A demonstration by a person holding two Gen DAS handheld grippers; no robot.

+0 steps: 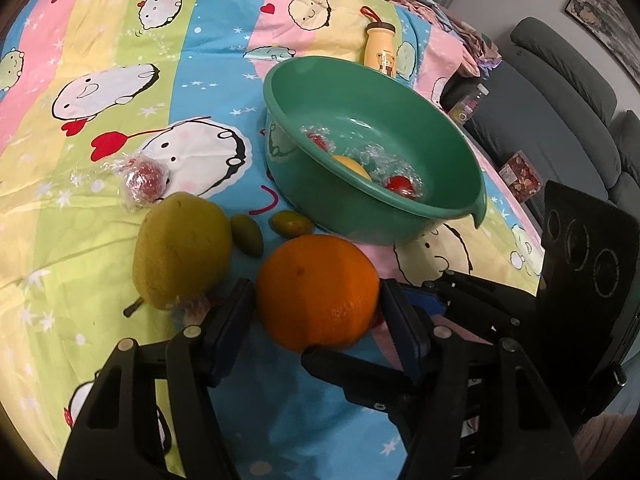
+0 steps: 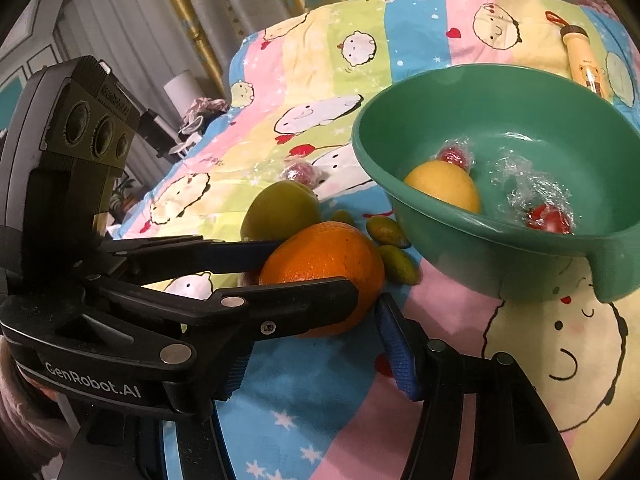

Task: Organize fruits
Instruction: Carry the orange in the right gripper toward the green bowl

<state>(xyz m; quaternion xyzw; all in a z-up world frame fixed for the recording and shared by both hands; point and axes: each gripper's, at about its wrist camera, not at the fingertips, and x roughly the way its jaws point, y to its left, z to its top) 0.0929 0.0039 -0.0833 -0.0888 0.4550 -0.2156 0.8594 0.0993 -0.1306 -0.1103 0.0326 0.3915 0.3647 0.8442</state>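
An orange [image 1: 318, 292] lies on the cartoon-print cloth, and my left gripper [image 1: 318, 300] is shut on it, one pad on each side. In the right wrist view the left gripper [image 2: 316, 268] reaches in from the left around that orange [image 2: 328, 256]. My right gripper [image 2: 320, 312] stands apart just in front of it. Its right fingertip [image 2: 383, 302] is at the orange's lower edge, its left finger is mostly hidden, and no pad visibly presses on anything. A green basin [image 1: 440, 210] behind holds a yellow fruit [image 1: 352, 164] and two wrapped red fruits [image 1: 400, 186].
A green pear [image 1: 182, 252], two small green fruits [image 1: 248, 236] and a wrapped red fruit [image 1: 144, 180] lie left of the basin. A yellow bottle [image 1: 380, 48] lies behind it. The cloth ends at the right, where a grey sofa [image 1: 560, 100] stands.
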